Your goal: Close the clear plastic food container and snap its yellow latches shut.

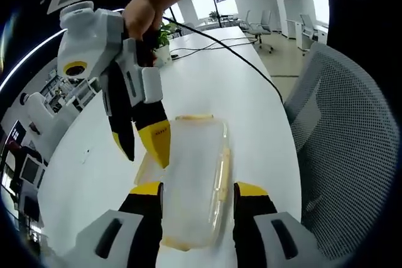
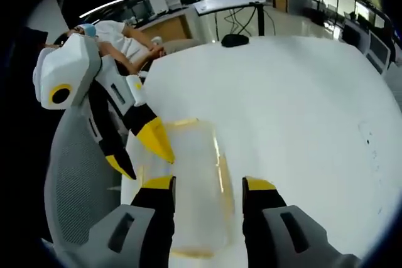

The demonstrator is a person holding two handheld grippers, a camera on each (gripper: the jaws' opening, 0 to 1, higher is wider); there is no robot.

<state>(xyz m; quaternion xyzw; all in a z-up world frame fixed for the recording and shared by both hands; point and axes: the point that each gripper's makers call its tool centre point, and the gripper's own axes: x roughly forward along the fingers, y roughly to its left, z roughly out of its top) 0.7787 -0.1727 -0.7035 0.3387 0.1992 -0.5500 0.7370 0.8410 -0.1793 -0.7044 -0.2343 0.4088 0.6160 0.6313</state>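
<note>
— Our left tongs (image 1: 198, 191): how do they stand?

— Jaws spread wide, one either side of the box (image 1: 191, 180), which lies flat on the white table (image 1: 213, 86). We cannot tell whether the tips touch its walls.

— And our right tongs (image 2: 208, 186)?

— Also parted, straddling the same box (image 2: 191, 186) from the opposite end. In the left gripper view we see them (image 1: 146, 145) come in from above, a hand (image 1: 143, 12) gripping them, yellow tips splayed by the box's far corner.

— The lid?

— It seems to lie on top; a yellow latch (image 1: 222, 177) runs along one long side. Whether it is snapped, we cannot tell. A mesh chair (image 1: 352, 149) stands beside the table.
</note>
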